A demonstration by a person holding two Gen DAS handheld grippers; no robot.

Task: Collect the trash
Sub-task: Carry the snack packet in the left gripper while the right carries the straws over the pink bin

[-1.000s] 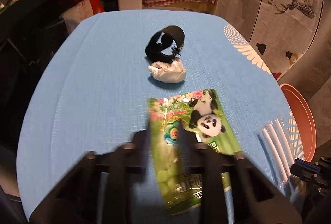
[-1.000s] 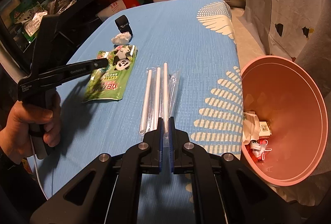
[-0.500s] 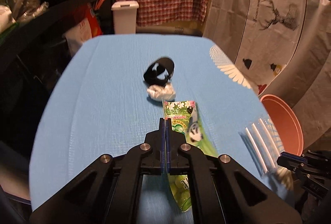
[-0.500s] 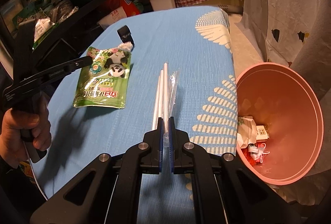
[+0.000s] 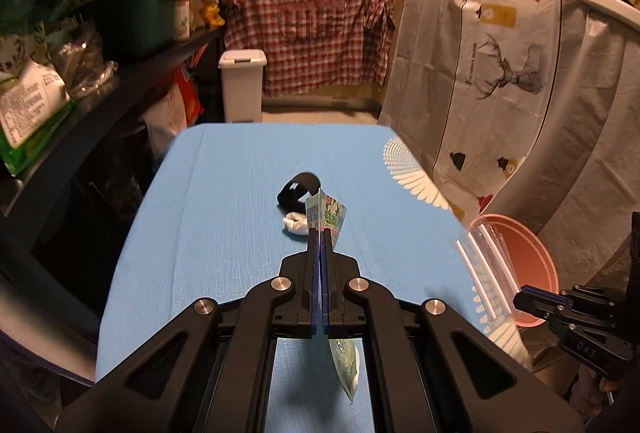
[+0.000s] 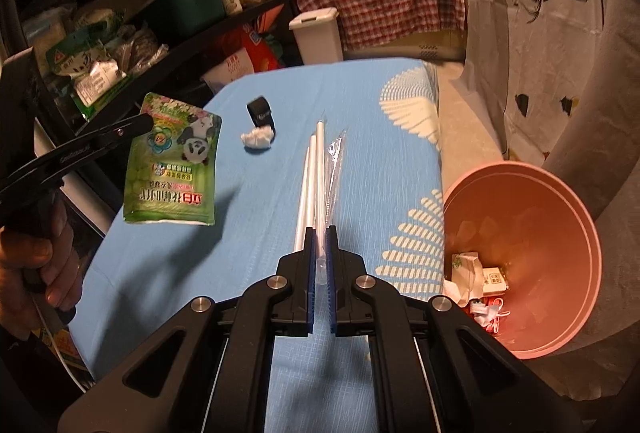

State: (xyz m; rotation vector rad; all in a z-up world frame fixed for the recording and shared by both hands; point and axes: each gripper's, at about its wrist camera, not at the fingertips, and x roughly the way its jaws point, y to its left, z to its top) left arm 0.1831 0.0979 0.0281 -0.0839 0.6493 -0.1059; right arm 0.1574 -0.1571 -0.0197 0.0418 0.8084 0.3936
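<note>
We read the step as carry-to-bin: both grippers hold trash clear of the blue table (image 6: 248,233). Nearest, the right gripper (image 6: 320,233) is clamped on a clear sleeve of white straws (image 6: 314,169), which juts forward over the cloth. The left gripper (image 5: 320,233) is closed on the edge of a green panda pouch (image 6: 172,161); it hangs flat, glossy and limp, and looks empty. Next move, in our judgement: swing each load over the pink bin (image 6: 560,193) at the table's right edge, then let go. Farther out, a crumpled white tissue (image 6: 258,139) and a black strap loop (image 6: 262,113), touching, remain on the cloth.
</note>
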